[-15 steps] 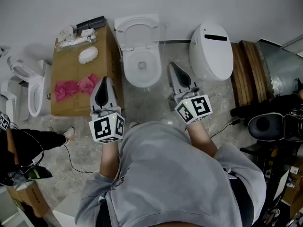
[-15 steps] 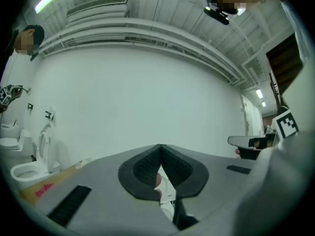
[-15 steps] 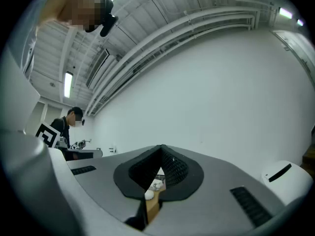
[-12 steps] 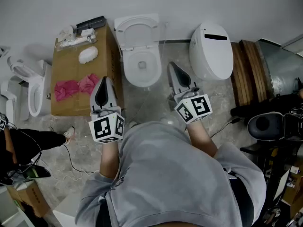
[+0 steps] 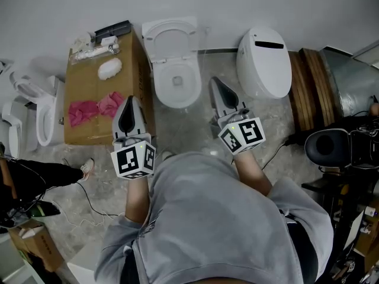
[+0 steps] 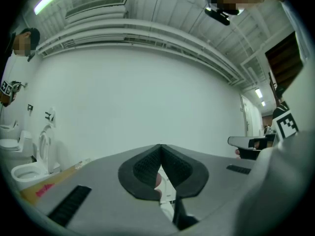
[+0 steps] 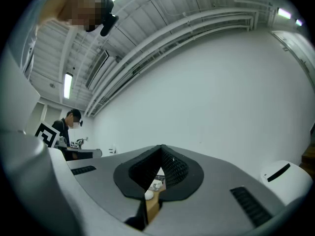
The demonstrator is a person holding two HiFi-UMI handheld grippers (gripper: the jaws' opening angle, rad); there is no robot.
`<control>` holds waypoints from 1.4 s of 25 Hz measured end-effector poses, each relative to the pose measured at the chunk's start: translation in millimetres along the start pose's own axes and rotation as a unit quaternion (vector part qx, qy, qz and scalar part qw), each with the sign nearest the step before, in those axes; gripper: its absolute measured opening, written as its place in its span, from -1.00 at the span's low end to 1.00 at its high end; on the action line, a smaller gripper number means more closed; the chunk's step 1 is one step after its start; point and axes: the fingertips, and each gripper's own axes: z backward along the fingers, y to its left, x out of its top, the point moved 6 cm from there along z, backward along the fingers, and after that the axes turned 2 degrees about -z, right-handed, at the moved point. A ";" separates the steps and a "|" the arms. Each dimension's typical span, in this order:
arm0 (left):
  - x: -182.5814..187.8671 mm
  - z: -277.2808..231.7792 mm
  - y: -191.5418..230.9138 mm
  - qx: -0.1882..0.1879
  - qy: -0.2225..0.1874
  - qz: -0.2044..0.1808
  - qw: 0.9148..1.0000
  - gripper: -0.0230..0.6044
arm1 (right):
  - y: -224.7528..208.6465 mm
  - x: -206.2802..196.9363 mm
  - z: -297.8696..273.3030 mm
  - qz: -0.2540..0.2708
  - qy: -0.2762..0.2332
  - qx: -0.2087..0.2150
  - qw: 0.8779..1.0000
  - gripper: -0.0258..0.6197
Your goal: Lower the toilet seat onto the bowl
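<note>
Nothing done yet: toilet seat (image 5: 172,27) upright behind bowl (image 5: 160,87). My left gripper (image 5: 131,102) and right gripper (image 5: 215,86) are pressed together, empty, short of it.

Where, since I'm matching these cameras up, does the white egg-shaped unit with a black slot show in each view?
Head view: white egg-shaped plastic unit with a black slot, upper right, beside the white toilet with raised seat.
Left gripper view: not in it.
Right gripper view: lower right edge.
Shared landmark: the plain white wall.
</note>
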 end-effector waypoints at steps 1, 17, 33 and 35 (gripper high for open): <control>-0.2 0.5 -1.5 0.000 0.000 0.000 1.000 -0.93 | -0.9 0.0 1.5 0.000 0.000 -0.001 1.000 -0.93; -6.1 9.0 -51.6 0.017 0.015 0.003 1.000 -0.93 | -34.7 11.3 36.3 0.000 0.012 0.013 1.000 -0.92; -8.5 -15.5 -99.8 -0.009 0.022 -0.008 1.000 -0.93 | -83.4 11.8 58.8 -0.009 0.015 -0.008 1.000 -0.92; -7.3 -20.2 -99.0 -0.013 0.024 -0.009 1.000 -0.93 | -85.7 11.6 54.0 -0.011 0.014 -0.011 1.000 -0.92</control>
